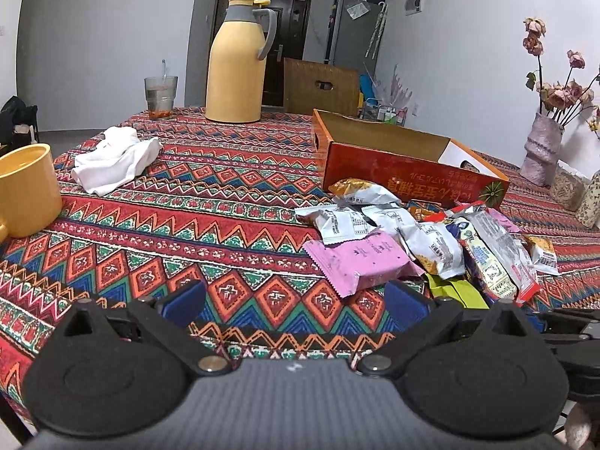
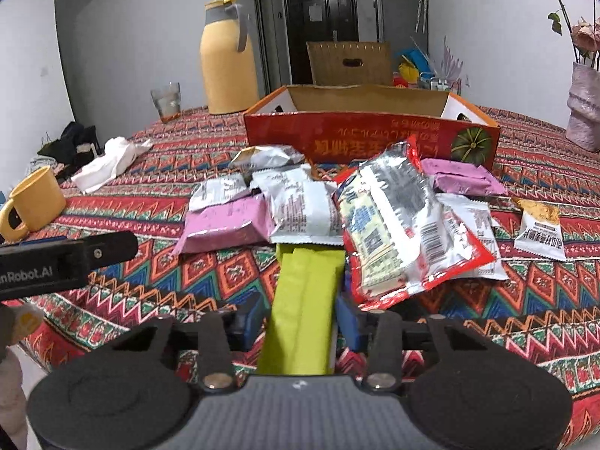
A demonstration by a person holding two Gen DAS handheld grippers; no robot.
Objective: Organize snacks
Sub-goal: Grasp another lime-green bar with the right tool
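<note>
Early stage of the task, judged from the layout. The red cardboard box [image 2: 371, 138] stands open toward the far edge of the bench [image 1: 225, 202], and as much of its interior as shows holds no packet; its floor is largely hidden by the near wall. The snack pile [image 2: 337, 206] lies loose on the patterned cloth just in front of the box: pink packets [image 2: 228, 225], white-and-silver packets [image 2: 300, 206], a long red-edged packet [image 2: 397, 221] and a small white packet [image 2: 540, 228] lying apart toward the right edge. Nearly all sorting therefore appears to remain.

The right tongs [image 2: 300, 318] pinch the yellow-green packet [image 2: 303, 300], both blue pads touching its sides. The packet sits at the near edge of the bench, its far end tucked under the white packets of the pile. Its long axis runs from the near edge toward the box, in line with the tong fingers; the far end points at the box's near wall.

The left tongs [image 1: 292, 300] are spread wide and hold nothing, hovering over bare cloth near the near edge, with a pink packet [image 1: 360, 258] just beside the right pad.
</note>
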